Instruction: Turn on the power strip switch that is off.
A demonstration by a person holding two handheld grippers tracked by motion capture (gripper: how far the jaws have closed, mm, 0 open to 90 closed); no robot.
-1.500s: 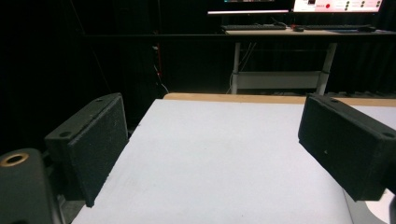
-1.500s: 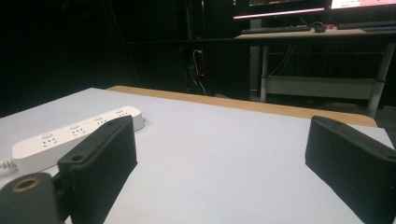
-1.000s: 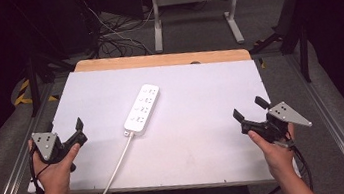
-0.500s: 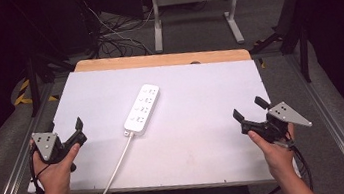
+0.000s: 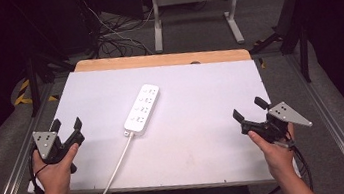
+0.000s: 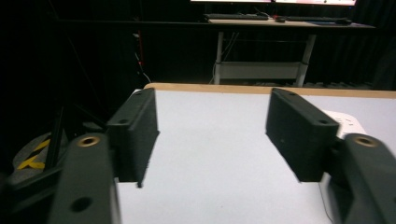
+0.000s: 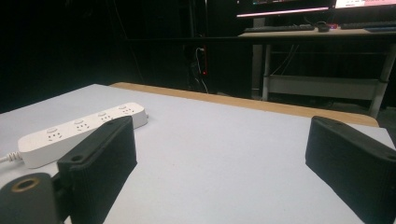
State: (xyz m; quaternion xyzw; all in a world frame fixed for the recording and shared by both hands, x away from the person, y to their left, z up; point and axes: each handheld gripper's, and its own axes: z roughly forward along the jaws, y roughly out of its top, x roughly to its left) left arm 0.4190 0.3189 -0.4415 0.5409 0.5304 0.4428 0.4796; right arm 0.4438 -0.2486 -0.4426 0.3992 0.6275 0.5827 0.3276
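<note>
A white power strip (image 5: 142, 108) lies near the middle of the white tabletop (image 5: 205, 138), and its cable (image 5: 118, 164) runs off the near edge. My left gripper (image 5: 67, 125) is held at the table's left near corner. It is open, its jaws have just been closing, and nothing is between them. In the left gripper view the left gripper (image 6: 212, 135) frames bare tabletop, with the strip (image 6: 343, 122) behind the right jaw. My right gripper (image 5: 248, 108) is open at the right near side, well apart from the strip. The right gripper view shows the right gripper (image 7: 219, 163) wide over bare table, with the strip (image 7: 79, 133) at left.
The table's far edge is a wooden strip (image 5: 160, 59). Beyond it stand a grey desk frame (image 5: 193, 3) and loose cables (image 5: 112, 39) on the dark floor. Metal rails (image 5: 334, 121) run along both sides of the table.
The left gripper's jaws stand a little narrower than in the earlier frames. Both hands and the power strip are where they were.
</note>
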